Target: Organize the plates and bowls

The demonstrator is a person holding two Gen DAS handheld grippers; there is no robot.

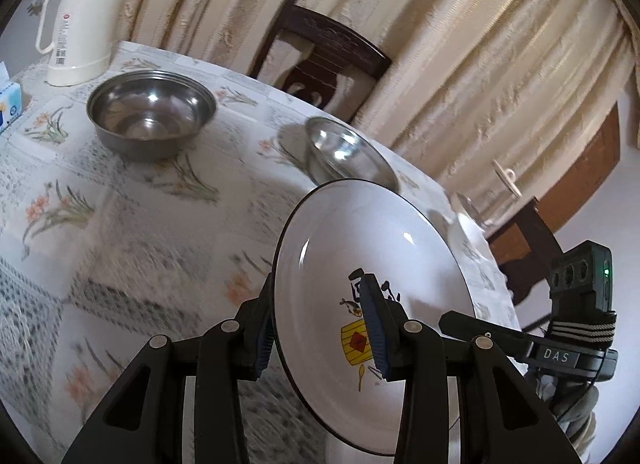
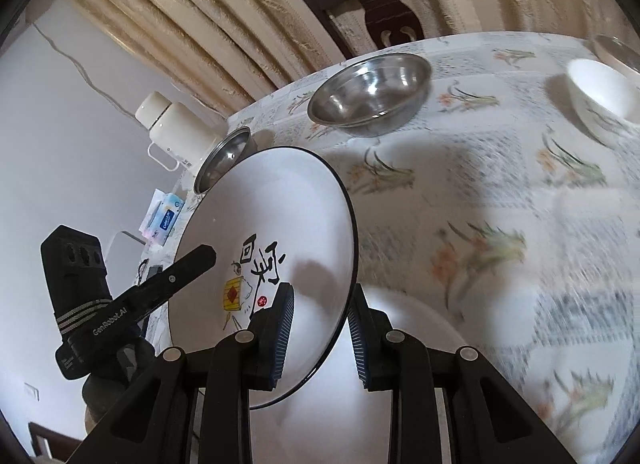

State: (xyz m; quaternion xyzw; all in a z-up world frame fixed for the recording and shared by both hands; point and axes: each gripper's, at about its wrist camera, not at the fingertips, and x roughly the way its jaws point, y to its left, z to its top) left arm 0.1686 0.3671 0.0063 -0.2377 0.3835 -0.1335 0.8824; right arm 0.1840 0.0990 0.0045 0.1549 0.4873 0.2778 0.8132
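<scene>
Left gripper (image 1: 320,328): jaws clenched on rim of white plate (image 1: 372,264), one pad behind the rim, other pad on the painted face. Plate tilted steeply, lifted off table (image 1: 120,224), lower centre of left wrist view.

Right gripper (image 2: 320,328): jaws narrowed around edge of the same plate (image 2: 272,232); left pad on face, right pad just behind the rim. Contact on the back side not clear, so cannot tell if grip is firm.

Two steel bowls on table: larger bowl (image 1: 150,112) upper left, smaller bowl (image 1: 344,148) centre, just beyond plate rim. White bowl (image 2: 600,96) at right edge of right wrist view. Cream thermos (image 1: 84,20) top left corner. Tablecloth blurred.
</scene>
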